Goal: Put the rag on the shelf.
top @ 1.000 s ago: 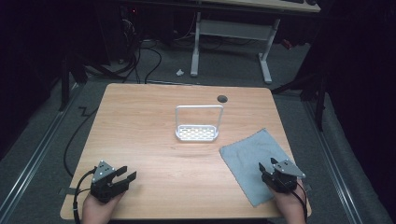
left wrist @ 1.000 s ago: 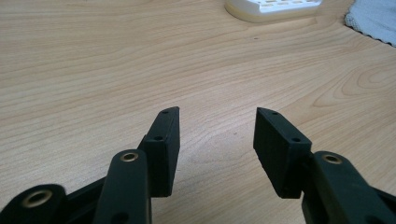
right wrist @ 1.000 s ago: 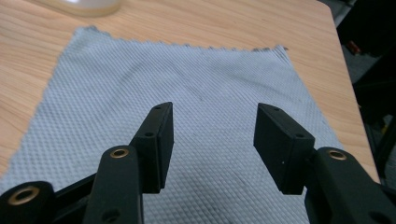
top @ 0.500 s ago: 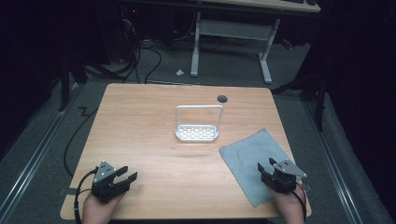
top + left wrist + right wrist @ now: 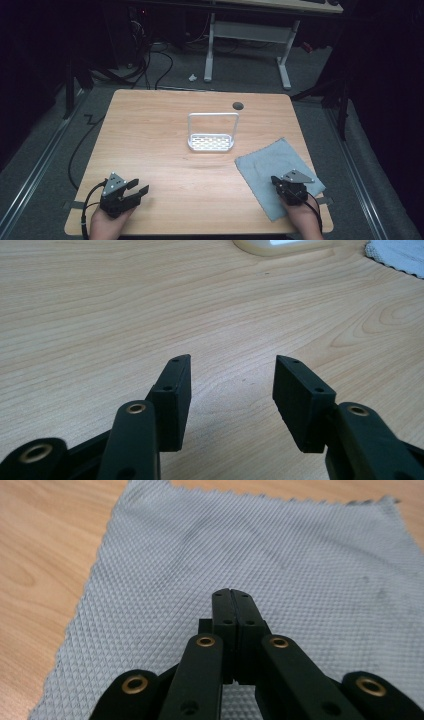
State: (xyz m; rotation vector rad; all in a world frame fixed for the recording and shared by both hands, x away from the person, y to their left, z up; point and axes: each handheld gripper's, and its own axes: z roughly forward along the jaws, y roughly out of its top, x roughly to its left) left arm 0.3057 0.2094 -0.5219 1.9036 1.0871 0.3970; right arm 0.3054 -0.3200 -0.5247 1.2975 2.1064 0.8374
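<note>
A grey-blue cloth (image 5: 270, 160) (image 5: 300, 555) lies flat at the right front of the wooden table (image 5: 150, 130). My right gripper (image 5: 278, 181) (image 5: 232, 594) rests over the cloth's near part. Its jaws have just been closing and now stand shut, pad against pad, with nothing seen between them. My left gripper (image 5: 140, 187) (image 5: 233, 362) sits low over bare wood at the left front, open and holding nothing. A small white rack (image 5: 210, 142) (image 5: 280, 245) with a tall wire handle stands at the table's middle, far from both grippers.
A dark round hole (image 5: 238, 106) marks the tabletop behind the rack. Cables trail from both grippers over the front edge. Beyond the far edge are a dark floor with cords and a white desk frame (image 5: 247, 30).
The right gripper's jaws have come together over the cloth. The left gripper, the cloth and the rack have stayed where they were.
</note>
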